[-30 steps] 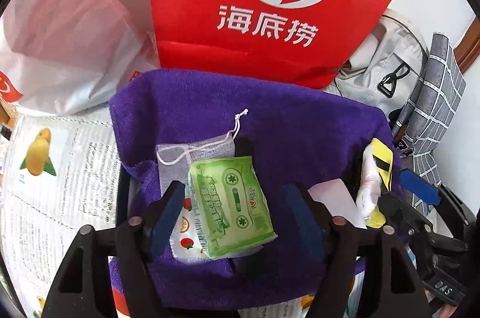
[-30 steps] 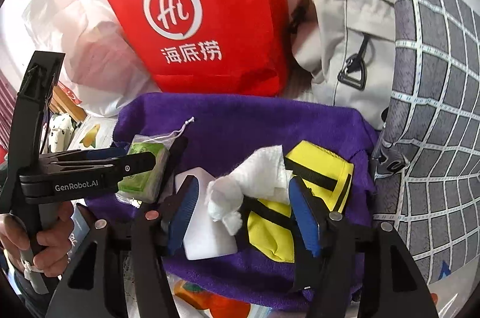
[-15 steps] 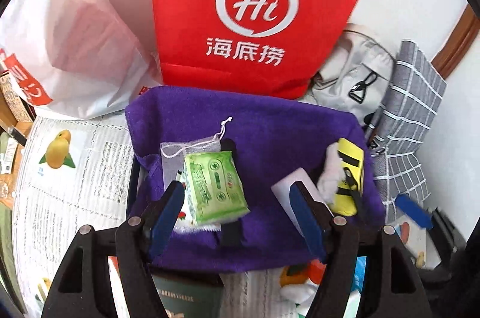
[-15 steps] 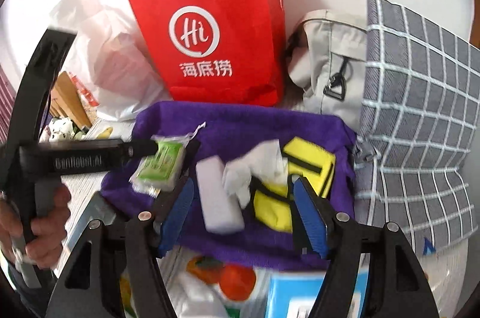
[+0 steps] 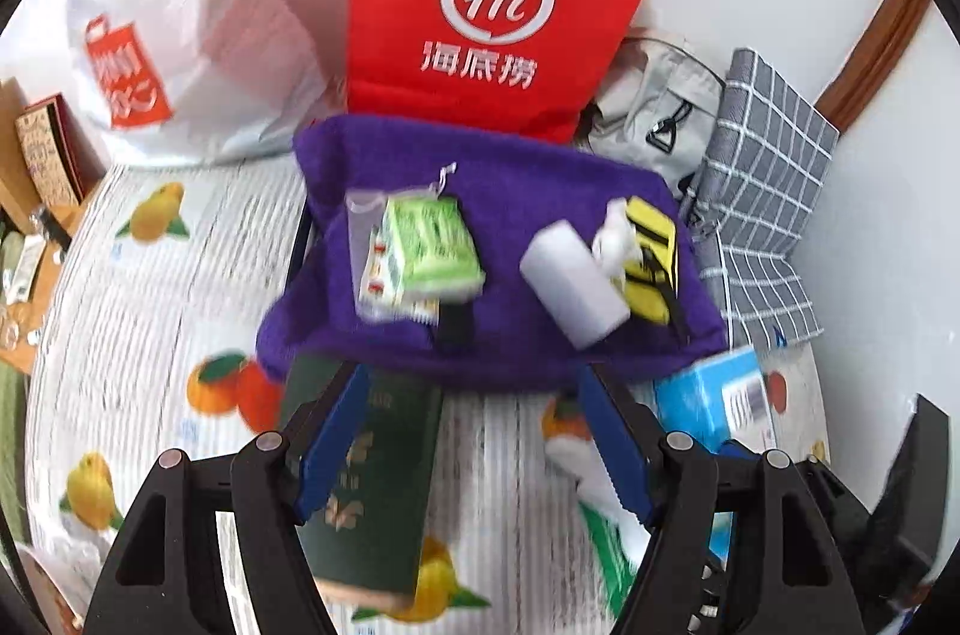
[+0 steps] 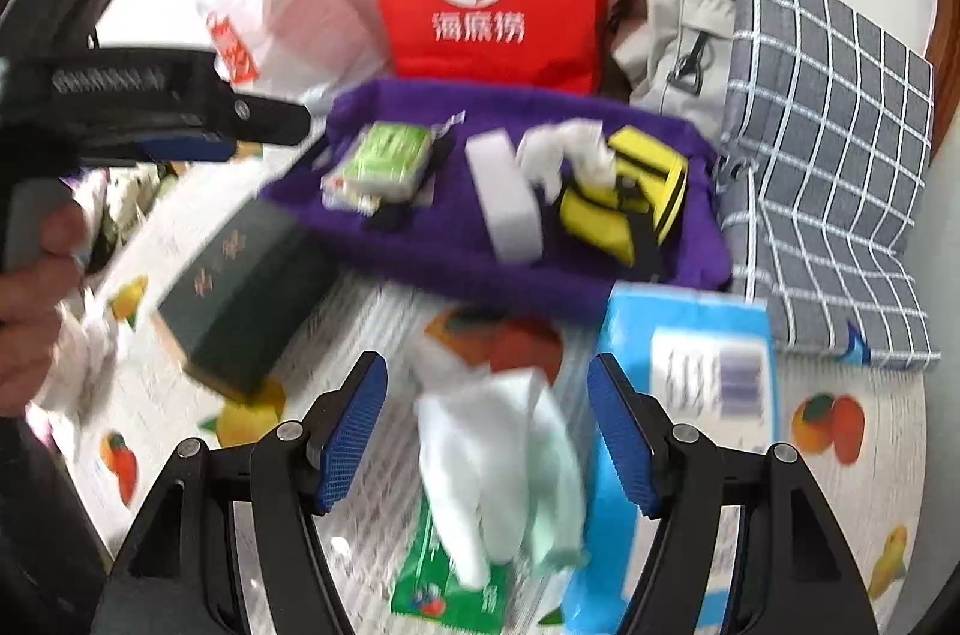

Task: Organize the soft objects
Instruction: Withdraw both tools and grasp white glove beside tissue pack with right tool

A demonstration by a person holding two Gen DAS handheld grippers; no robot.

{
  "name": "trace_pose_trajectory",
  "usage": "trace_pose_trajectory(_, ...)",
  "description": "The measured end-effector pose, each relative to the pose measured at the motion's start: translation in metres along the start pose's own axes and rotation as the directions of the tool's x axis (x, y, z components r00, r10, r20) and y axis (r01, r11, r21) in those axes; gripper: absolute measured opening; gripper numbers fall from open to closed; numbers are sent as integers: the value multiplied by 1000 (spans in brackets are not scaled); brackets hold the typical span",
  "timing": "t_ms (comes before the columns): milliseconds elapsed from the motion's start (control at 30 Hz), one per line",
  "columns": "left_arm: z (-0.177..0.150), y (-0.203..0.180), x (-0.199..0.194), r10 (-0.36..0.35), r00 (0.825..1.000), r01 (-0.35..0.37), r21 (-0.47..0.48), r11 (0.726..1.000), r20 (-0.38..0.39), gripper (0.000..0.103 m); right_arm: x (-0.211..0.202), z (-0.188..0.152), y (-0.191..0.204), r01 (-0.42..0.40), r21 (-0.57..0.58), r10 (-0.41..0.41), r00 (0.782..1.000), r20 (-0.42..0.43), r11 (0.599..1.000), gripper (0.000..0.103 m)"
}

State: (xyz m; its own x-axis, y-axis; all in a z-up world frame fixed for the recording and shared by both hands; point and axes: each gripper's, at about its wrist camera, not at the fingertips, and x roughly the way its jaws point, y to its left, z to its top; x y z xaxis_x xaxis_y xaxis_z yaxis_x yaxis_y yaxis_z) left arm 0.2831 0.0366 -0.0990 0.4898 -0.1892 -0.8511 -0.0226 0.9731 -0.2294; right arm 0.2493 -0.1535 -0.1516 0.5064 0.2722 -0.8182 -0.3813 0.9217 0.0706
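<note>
A purple towel-covered tray [image 5: 522,179] [image 6: 456,251] holds a green tissue pack [image 5: 432,239] [image 6: 387,152] on a mesh pouch, a white sponge [image 5: 573,287] [image 6: 504,197], a crumpled white cloth [image 6: 564,149] and a yellow pouch [image 5: 651,251] [image 6: 624,197]. My left gripper [image 5: 474,449] is open and empty, hovering over the near side of the tray, above a dark green box [image 5: 366,485]. My right gripper [image 6: 486,431] is open and empty, above a white-green tissue wad [image 6: 504,461]. The left gripper also shows in the right wrist view [image 6: 240,125].
A red bag [image 5: 492,5], a white plastic bag [image 5: 180,53], a grey bag [image 5: 654,119] and a grey checked cushion [image 6: 828,143] stand behind the tray. A blue tissue box [image 6: 690,383] lies near right on the fruit-print tablecloth [image 5: 156,323].
Both grippers have pulled back and up from the tray, still open. The green pack, sponge, cloth and yellow pouch stay on the towel. The green box and blue box came into view.
</note>
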Motion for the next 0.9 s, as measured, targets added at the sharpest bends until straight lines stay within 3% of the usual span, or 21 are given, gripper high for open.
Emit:
trace_pose_trajectory(167, -35, 11, -5, 5, 1000, -5, 17, 1000, -17, 71, 14, -27, 19, 49, -37, -50, 998, -28, 998, 67)
trace_pose_trajectory(233, -48, 22, -7, 8, 1000, -8, -7, 1000, -24, 71, 24, -33, 21, 78, -36, -79, 996, -42, 996, 53)
trace_pose_trajectory(300, -59, 32, -10, -4, 1000, 3, -35, 999, -30, 71, 31, -36, 22, 106, -26, -108, 992, -60, 994, 17)
trace_pose_trajectory(333, -64, 36, -11, -9, 999, 7, -43, 999, -34, 71, 32, -37, 20, 93, -4, -93, 993, -68, 996, 14)
trace_pose_trajectory(633, -99, 58, -18, -22, 998, 16, -108, 994, -54, 71, -12, -50, 15, -101, 111, 99, 995, 17, 989, 12)
trace_pose_trajectory(900, -128, 47, -32, -20, 998, 15, -88, 996, -57, 71, -38, -73, 26, -119, 133, 115, 993, 35, 984, 12)
